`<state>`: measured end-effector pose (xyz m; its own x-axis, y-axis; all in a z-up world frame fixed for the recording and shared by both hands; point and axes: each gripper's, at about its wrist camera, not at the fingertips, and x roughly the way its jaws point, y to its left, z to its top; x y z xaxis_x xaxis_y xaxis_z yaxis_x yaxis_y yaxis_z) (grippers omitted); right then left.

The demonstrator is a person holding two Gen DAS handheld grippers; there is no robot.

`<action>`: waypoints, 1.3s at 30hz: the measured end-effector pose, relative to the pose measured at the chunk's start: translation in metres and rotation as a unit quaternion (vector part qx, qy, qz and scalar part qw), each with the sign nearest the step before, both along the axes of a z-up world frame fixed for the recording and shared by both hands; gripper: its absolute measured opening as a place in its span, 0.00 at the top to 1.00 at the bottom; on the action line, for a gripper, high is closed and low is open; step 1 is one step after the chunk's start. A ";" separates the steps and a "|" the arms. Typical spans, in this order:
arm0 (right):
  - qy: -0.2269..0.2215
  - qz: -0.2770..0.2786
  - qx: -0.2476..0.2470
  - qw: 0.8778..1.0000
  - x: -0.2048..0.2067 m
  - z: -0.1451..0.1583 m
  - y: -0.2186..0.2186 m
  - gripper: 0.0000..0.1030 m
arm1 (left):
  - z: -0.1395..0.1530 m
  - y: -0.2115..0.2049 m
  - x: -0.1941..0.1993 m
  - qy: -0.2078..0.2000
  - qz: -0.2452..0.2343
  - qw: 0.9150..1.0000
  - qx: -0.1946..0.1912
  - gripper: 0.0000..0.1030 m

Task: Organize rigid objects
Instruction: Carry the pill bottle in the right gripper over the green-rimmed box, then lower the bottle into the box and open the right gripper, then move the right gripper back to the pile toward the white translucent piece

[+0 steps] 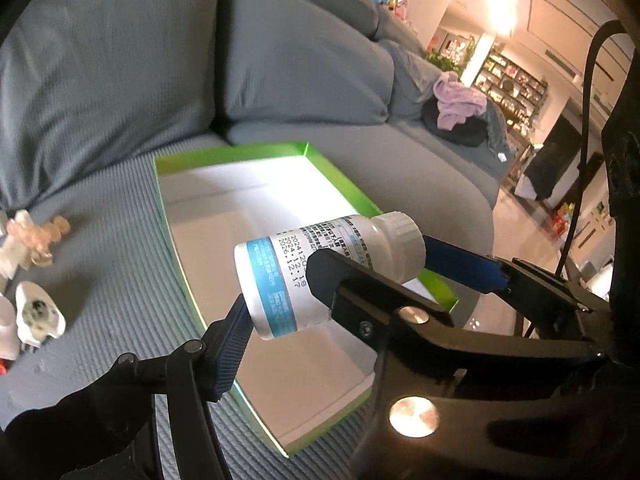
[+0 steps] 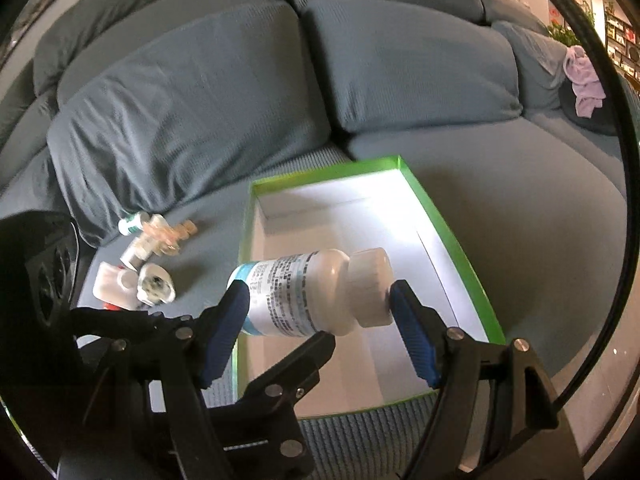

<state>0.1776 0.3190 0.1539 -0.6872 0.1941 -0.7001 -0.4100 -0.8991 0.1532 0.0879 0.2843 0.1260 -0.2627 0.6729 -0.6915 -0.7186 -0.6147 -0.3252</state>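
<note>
Hovering over the near left part of the green-walled tray point(image 2: 320, 171), the white pill bottle point(image 2: 304, 292) lay on its side in mid-air, not yet set down. The right claw point(image 2: 320, 316) had it end to end, one blue pad flat on the base and the other on top of the screw cap point(image 2: 370, 288), its jaws standing fairly wide to span the bottle's length. The left claw point(image 1: 340, 300) was harder to call. Its own camera also showed blue pads at both ends, plus a black finger point(image 1: 332, 276) lying across the label. I couldn't tell which fingers were its own, or whether it truly gripped.

The tray was bare inside and sat on the grey sofa point(image 2: 500, 200). A cluster of small bottles and trinkets point(image 2: 148, 256) waited beside it on the cushion.

The danger, as I judged it, was that end grip: the round cap gave the pad little to bite, so the bottle could pivot out. Let go from that height, it might roll against the wall or bounce clear. If two claws shared the hold, uneven pulls could twist it free. A hard landing could also tip the light tray on the soft cushion.
</note>
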 end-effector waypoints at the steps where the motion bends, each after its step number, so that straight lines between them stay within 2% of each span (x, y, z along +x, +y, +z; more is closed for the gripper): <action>1: -0.002 -0.002 -0.003 1.000 -0.001 -0.004 0.002 0.29 | -0.003 0.000 0.000 0.000 -0.003 1.000 -0.004 0.38; 9: -0.036 -0.045 -0.020 0.998 -0.005 -0.027 0.015 0.28 | -0.018 -0.006 0.006 -0.015 -0.027 0.999 -0.020 0.38; 10: -0.036 -0.050 -0.021 0.998 -0.007 -0.028 0.017 0.27 | -0.018 -0.010 0.007 -0.014 -0.025 0.999 -0.021 0.38; 12: -0.034 -0.052 -0.030 0.998 -0.008 -0.027 0.018 0.18 | -0.014 -0.017 0.008 -0.009 -0.028 0.999 -0.018 0.38; 14: -0.026 -0.053 -0.031 0.998 -0.007 -0.022 0.015 0.18 | -0.007 -0.028 0.009 0.002 -0.028 1.000 -0.012 0.38; 20: 0.012 -0.040 -0.018 0.999 -0.012 0.009 -0.007 0.13 | 0.023 -0.069 0.007 0.057 0.025 0.998 -0.017 0.38; 22: 0.029 -0.027 -0.020 0.999 -0.015 0.020 -0.017 0.08 | 0.031 -0.088 0.003 0.078 0.049 0.995 -0.029 0.38; 26: 0.061 0.007 -0.025 0.998 -0.021 0.038 -0.051 0.07 | 0.037 -0.131 -0.007 0.090 0.098 0.990 -0.040 0.35; 30: 0.078 0.041 -0.038 0.995 -0.034 0.047 -0.087 0.07 | 0.040 -0.178 -0.024 0.110 0.160 0.979 -0.068 0.30; 33: 0.084 0.063 -0.053 0.993 -0.051 0.049 -0.118 0.07 | 0.040 -0.218 -0.034 0.132 0.213 0.964 -0.093 0.20; 34: 0.085 0.067 -0.059 0.992 -0.057 0.048 -0.128 0.07 | 0.039 -0.233 -0.039 0.137 0.232 0.958 -0.098 0.20; 36: 0.085 0.086 -0.072 0.990 -0.071 0.044 -0.150 0.07 | 0.033 -0.262 -0.051 0.134 0.267 0.949 -0.102 0.20; 39: 0.068 0.116 -0.090 0.987 -0.098 0.032 -0.176 0.07 | 0.023 -0.297 -0.066 0.113 0.306 0.940 -0.102 0.20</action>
<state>0.0792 0.1432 0.1860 -0.7890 -0.0992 -0.6063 -0.1601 -0.9196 0.3588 0.0223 -0.0123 0.1491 -0.7130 0.2078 -0.6697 -0.2466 -0.9684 -0.0379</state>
